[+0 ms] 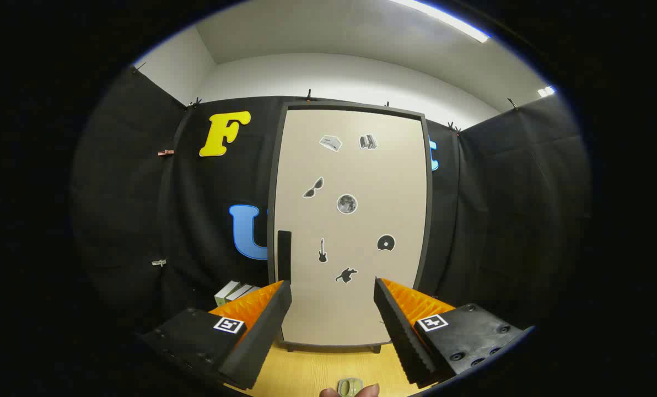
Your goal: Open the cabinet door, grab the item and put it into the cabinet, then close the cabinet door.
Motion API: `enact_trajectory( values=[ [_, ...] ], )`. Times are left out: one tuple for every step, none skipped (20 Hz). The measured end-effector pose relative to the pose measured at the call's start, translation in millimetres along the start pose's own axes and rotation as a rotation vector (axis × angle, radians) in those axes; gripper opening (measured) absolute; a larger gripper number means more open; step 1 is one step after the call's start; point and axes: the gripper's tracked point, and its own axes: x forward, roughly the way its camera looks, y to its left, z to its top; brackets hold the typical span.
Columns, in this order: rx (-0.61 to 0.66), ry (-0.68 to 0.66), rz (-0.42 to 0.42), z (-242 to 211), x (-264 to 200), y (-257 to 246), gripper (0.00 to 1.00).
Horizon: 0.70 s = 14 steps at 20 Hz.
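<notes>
A tall cabinet stands on the wooden table straight ahead, its beige door [350, 220] shut and dotted with several small stickers. A dark vertical handle [284, 256] sits at the door's left edge, just above my left finger. My gripper [333, 292] is open, its two fingers spread wide with the door's lower part showing between them and nothing held. A small pale green item [349, 387] lies on the table below the fingers, with what looks like a person's fingertips [368, 391] touching it.
Some light-coloured boxes [235, 291] stand to the left of the cabinet, behind my left finger. Black cloth walls close in the booth on the left, back and right. The wooden table [317, 369] runs from the cabinet's feet toward me.
</notes>
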Motion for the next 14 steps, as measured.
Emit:
enact_trajectory(
  values=[
    [-0.001,-0.001,-0.002,0.5,0.8,0.6,0.98],
    [-0.007,-0.002,-0.001,-0.7,1.2,2.3,0.98],
    [-0.012,-0.002,-0.001,-1.5,0.9,2.7,0.98],
    [-0.013,-0.004,-0.002,-0.9,0.6,3.7,0.97],
    [-0.011,-0.005,0.000,-1.5,0.9,4.7,0.98],
    [-0.008,-0.006,0.001,-0.7,0.6,5.9,0.98],
    [-0.007,-0.005,0.001,-0.2,0.2,6.7,0.98],
    [-0.006,-0.003,-0.001,-1.5,0.8,6.0,0.97],
    [-0.003,-0.002,-0.002,-1.7,1.2,5.8,0.98],
    [0.002,0.000,-0.004,-1.5,0.5,5.7,0.98],
    [0.008,0.001,-0.004,-1.7,0.4,5.7,0.98],
    [0.010,0.001,-0.005,-1.1,0.3,6.7,0.98],
    [0.008,0.000,-0.009,-0.6,0.1,6.5,0.98],
    [0.002,0.000,-0.015,-1.4,0.3,5.3,0.98]
  ],
)
